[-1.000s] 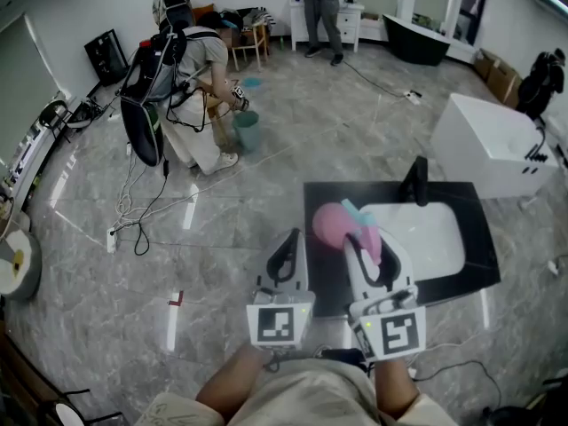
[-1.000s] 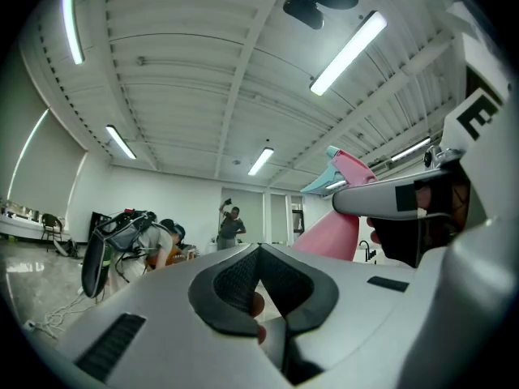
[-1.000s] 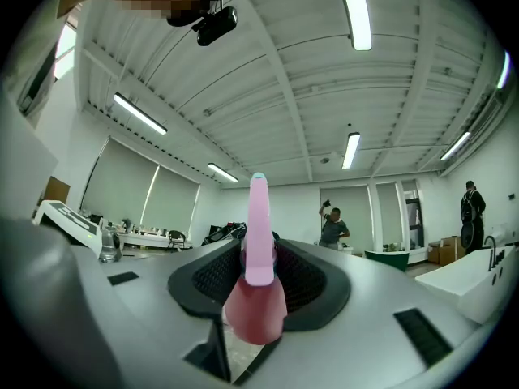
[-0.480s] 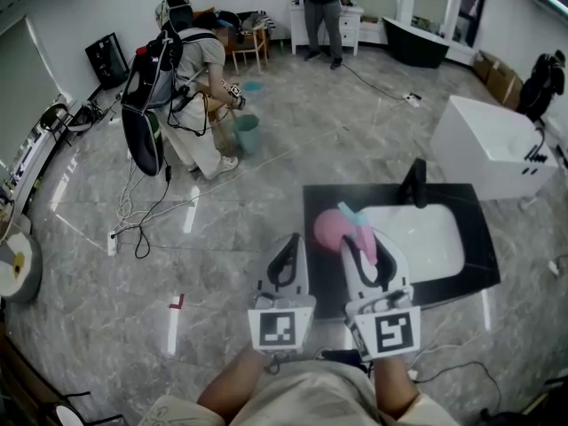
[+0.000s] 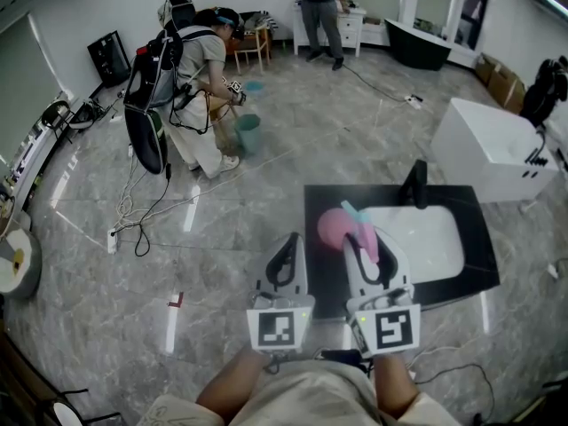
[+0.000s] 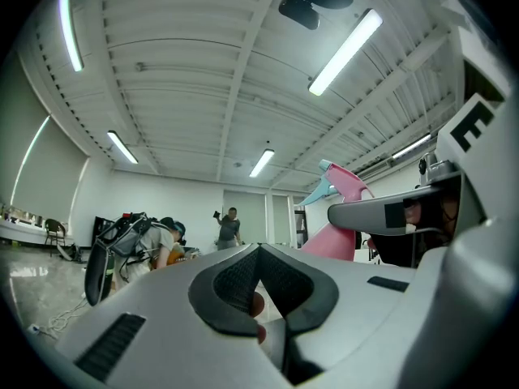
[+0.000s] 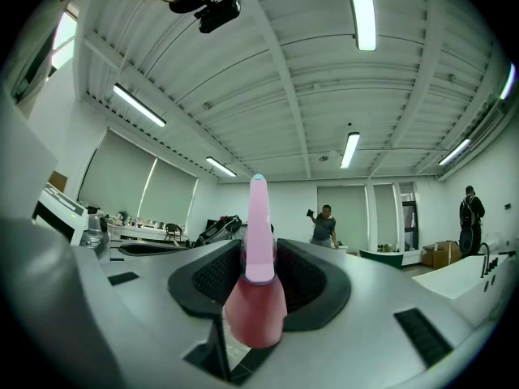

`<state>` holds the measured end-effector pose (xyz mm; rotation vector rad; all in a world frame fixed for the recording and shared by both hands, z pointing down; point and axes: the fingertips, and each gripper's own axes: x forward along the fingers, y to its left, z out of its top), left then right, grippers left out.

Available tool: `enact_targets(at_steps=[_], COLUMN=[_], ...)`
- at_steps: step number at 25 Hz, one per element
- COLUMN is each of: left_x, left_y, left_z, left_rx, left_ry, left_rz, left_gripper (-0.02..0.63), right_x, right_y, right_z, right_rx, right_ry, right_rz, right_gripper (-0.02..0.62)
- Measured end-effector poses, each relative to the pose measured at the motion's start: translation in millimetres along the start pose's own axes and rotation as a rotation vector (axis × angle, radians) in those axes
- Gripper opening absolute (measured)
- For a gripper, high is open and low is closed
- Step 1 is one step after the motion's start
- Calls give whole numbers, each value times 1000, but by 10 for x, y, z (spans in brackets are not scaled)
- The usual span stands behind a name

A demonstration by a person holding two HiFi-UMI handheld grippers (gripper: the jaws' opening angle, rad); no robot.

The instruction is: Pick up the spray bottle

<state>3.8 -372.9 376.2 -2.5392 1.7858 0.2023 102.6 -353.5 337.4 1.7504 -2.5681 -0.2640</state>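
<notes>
The pink spray bottle (image 5: 334,226) with a light teal trigger is held up off the black counter, its neck clamped in my right gripper (image 5: 362,243). In the right gripper view the bottle (image 7: 257,297) stands upright between the two black pads, its pink nozzle head pointing up. My left gripper (image 5: 288,245) hangs beside it on the left, jaws together with nothing in them (image 6: 259,254). In the left gripper view the bottle (image 6: 344,217) shows at the right, behind the right gripper's jaw.
Below the grippers a black counter (image 5: 319,264) bears a white sink (image 5: 426,238) and a black faucet (image 5: 414,183). A white tub (image 5: 493,145) stands at the right. A crouching person with a backpack (image 5: 177,87) and a teal bucket (image 5: 247,131) are far left; cables (image 5: 133,224) lie on the floor.
Both grippers and the bottle keep their places. Only the crouching person at the back left has shifted a little.
</notes>
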Motion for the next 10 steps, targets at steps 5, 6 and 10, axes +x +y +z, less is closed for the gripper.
enact_targets(at_steps=[5, 6, 10], left_x=[-5, -4, -9], left_y=[3, 12, 47], left_z=[7, 10, 11], left_rx=[-3, -3, -4], left_ry=[-2, -3, -7], left_rz=[2, 3, 4], left_gripper=[2, 2, 2], right_x=[-4, 0, -4], right_y=[12, 18, 33], right_z=[-2, 1, 21], right_rx=[7, 8, 22], right_ry=[4, 3, -2], right_rz=[1, 0, -8], right_gripper=[146, 146, 146])
